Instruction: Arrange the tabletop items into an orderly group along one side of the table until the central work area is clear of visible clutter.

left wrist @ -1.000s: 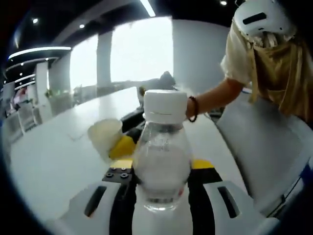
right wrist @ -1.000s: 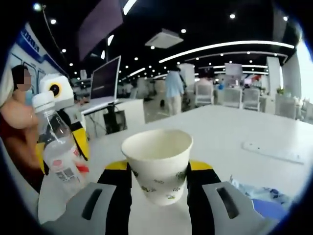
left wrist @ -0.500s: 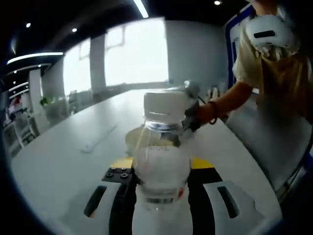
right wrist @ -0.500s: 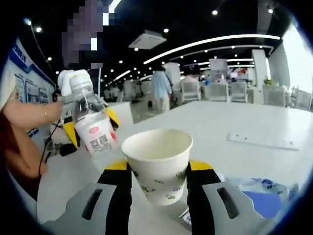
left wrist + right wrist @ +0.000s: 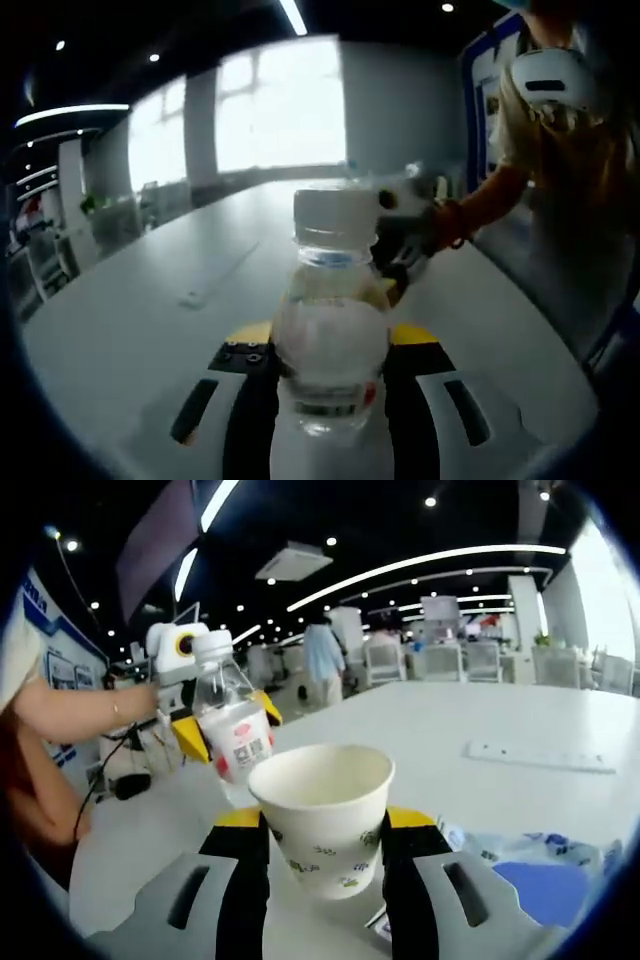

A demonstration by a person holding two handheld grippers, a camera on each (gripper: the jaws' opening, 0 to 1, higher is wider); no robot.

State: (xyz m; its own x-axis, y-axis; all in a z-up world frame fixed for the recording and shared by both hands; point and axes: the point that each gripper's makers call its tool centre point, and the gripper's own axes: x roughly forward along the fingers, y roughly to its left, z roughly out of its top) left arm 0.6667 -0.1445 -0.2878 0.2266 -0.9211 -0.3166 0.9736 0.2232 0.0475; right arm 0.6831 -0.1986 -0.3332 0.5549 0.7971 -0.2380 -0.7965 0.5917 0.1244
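Bottle (image 5: 330,330) of clear plastic with a white cap stands upright between the jaws of the left gripper (image 5: 330,400), clamped at its lower body. Beyond it, up and to the right, the right gripper (image 5: 405,225) appears, blurred. In the right gripper view, a white paper cup (image 5: 323,815) with a small printed pattern sits gripped between the right gripper's (image 5: 325,875) jaws, mouth up. Up and left of the cup, the left gripper (image 5: 215,730) carries the bottle (image 5: 232,730), tilted slightly. A white table (image 5: 520,800) spreads behind; crumpled blue-and-white packaging (image 5: 530,865) lies at lower right, and a long white strip (image 5: 540,757) lies farther back on the right.
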